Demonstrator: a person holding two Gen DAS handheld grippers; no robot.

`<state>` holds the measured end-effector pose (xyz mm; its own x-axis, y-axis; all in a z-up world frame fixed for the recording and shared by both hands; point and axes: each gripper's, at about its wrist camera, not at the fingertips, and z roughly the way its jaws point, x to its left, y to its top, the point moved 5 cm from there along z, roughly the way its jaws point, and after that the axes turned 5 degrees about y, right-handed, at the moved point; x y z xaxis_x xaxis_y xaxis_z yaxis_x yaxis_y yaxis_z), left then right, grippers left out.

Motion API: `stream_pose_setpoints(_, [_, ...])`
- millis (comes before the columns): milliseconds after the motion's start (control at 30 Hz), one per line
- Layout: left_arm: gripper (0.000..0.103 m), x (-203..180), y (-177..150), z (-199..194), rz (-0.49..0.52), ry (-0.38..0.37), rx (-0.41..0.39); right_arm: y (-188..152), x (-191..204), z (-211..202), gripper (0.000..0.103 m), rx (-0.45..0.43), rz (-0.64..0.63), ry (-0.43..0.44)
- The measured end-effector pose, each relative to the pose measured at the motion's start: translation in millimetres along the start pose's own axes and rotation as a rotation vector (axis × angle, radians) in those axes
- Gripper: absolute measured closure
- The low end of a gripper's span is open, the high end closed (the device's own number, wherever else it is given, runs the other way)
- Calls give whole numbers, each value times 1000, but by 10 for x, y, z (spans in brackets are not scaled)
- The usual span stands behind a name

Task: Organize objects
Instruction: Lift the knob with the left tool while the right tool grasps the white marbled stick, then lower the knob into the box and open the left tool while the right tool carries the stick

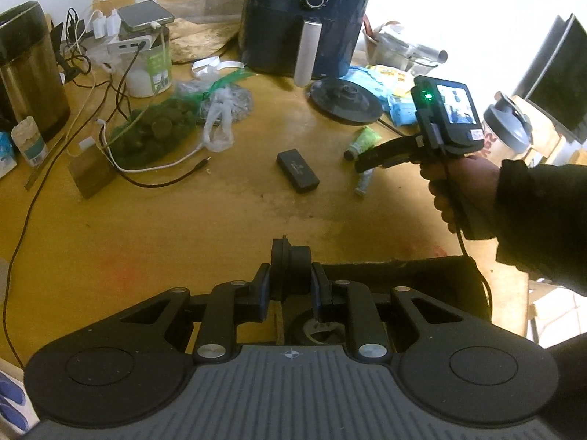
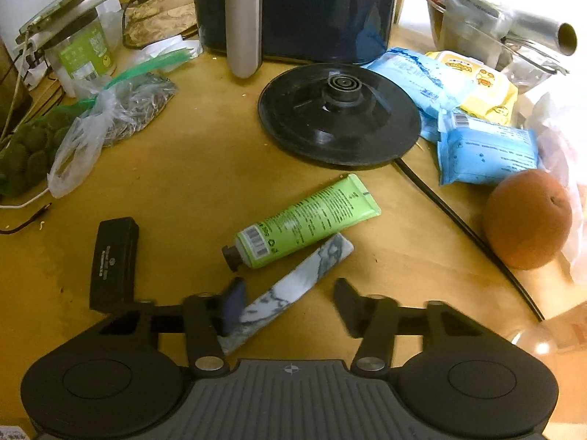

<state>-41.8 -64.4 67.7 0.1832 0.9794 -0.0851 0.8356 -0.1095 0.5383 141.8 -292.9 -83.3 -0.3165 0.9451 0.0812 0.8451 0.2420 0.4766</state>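
The left gripper (image 1: 291, 286) clamps a small black plug-like part (image 1: 290, 260). The right gripper (image 2: 290, 308) straddles a marbled tube (image 2: 293, 293), jaws not yet pressing; the green tube (image 2: 304, 220) lies just beyond on the wooden table (image 2: 205, 168).

Two tubes (image 2: 306, 216) (image 2: 293, 293), three wipe packs (image 2: 488, 156), one orange (image 2: 526, 218), one black case (image 2: 113, 262).
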Motion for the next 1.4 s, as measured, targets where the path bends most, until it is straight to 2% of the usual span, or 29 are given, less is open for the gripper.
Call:
stream_pose_setpoints(67, [81,-8,7,7,3,-6,-2,-23,-23,-32,73,-3,12,-6])
stream_pose_setpoints(167, [81,-32,27,21,14,-18,-9,-61,-65,-72,83,0,29,-10])
stream_pose_setpoints(233, [81,-52,39,29,22,-26,-11,-98,-86,-97,86,-1,32,-11])
stream_pose_setpoints(767, [81,-147,36,2,62,-57,-21,-255,-227,-248,87,1,28,2])
stream_pose_setpoints(1400, [81,-134,-17,-73,82,-68,-25,-342,-202,-1243,87,-137,111,124])
